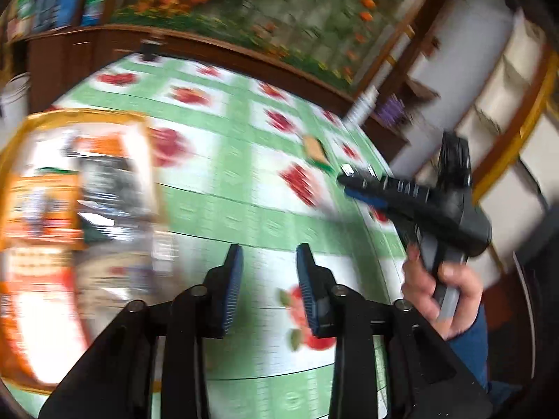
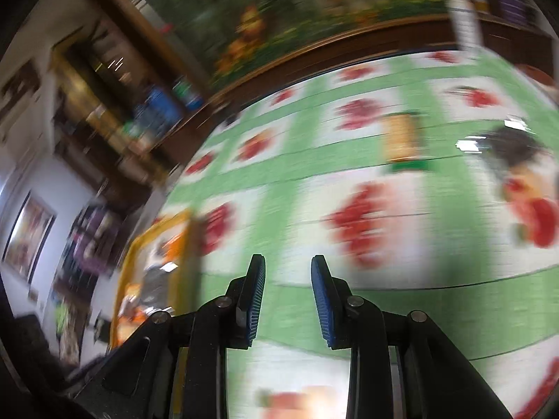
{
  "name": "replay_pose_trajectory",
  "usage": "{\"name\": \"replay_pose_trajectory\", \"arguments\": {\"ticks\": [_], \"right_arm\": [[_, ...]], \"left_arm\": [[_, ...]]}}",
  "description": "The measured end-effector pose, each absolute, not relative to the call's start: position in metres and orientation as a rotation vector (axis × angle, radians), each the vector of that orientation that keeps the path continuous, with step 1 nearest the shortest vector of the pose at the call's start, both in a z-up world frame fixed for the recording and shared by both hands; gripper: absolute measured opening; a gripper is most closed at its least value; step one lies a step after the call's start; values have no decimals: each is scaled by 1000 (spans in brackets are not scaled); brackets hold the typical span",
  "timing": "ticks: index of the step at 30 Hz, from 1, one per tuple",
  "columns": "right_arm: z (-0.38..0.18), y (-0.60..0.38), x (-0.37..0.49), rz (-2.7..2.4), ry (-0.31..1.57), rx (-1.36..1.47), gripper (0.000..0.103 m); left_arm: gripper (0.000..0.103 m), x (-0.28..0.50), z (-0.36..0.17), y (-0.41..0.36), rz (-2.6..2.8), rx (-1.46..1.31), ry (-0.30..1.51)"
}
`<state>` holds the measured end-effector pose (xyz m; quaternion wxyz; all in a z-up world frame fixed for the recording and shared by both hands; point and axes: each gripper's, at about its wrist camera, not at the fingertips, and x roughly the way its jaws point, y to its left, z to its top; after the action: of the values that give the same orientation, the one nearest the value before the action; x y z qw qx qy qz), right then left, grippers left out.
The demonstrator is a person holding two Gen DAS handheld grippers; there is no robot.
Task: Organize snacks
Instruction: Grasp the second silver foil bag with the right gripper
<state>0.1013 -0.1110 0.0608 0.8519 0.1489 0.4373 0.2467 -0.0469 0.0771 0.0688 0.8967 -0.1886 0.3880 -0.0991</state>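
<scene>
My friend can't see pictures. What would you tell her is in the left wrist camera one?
Blurry view: the left tongs hang open and empty over a green tablecloth with red flowers. A yellow-rimmed tray full of snack packets sits to the left, and on the right a hand holds the right tongs near a small packet.

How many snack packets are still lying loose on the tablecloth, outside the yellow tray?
2. An orange-and-green packet lies mid-table; a dark packet lies at the right edge of the right wrist view. The blur may hide others. The tray holds the rest.
</scene>
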Motion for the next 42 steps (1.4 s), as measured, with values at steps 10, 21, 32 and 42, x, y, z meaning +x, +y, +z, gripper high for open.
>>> {"name": "replay_pose_trajectory", "arguments": {"ticks": [10,21,32,42], "right_arm": [[62,-242,124,266,836,453,36],[67,-259,188,88,944,485,58],[25,-224,286,-126,1167,355,64],[20,-131,322,-5,1112,53,58]], "left_arm": [[40,27,31,17,-216,-298,909],[40,30,26,43,-67,-266,786],[40,29,31,50,-58,-284,762],[40,29,31,52,-42,-281,754]]}}
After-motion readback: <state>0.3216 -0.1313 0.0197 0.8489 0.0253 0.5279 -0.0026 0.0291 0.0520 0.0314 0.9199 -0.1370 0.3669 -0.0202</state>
